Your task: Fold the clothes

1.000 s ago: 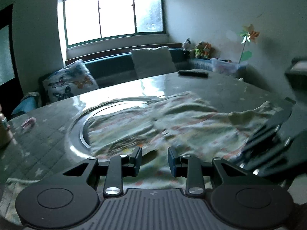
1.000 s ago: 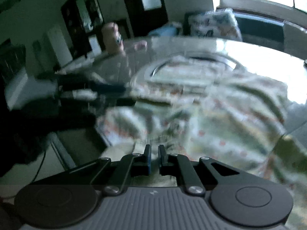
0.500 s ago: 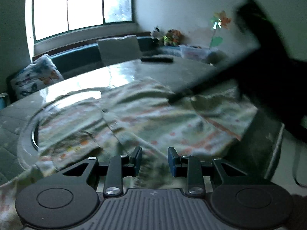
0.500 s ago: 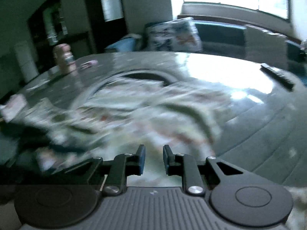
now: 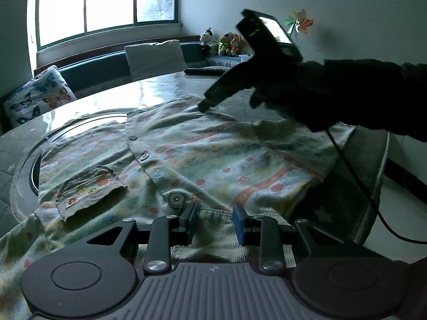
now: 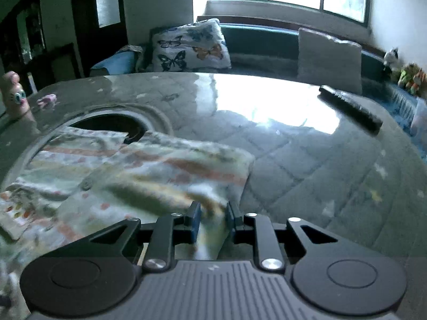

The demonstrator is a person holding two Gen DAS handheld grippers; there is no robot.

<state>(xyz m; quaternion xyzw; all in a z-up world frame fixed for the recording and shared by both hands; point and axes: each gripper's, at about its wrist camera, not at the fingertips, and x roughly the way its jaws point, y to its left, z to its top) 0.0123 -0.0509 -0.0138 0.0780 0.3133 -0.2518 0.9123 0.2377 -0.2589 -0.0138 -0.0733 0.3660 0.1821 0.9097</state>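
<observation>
A round, glossy table (image 6: 307, 160) is filling the room, reflecting light from the window (image 5: 106, 0). Across its near side a printed, buttoned child's garment (image 5: 208, 154) is lying spread open, one edge hanging off the rim, its embroidered pocket (image 5: 88, 186) facing up. The right gripper (image 5: 204, 106), seen from the left wrist view, is reaching over the garment's far edge, its tips touching the cloth; in its own view (image 6: 212, 220) its jaws are standing apart around a fold of fabric. The left gripper (image 5: 214, 220) is hovering with jaws spread over the ribbed hem (image 5: 213, 240). A butterfly cushion (image 6: 189, 45) and a dark remote (image 6: 349, 109) are sitting beyond.
</observation>
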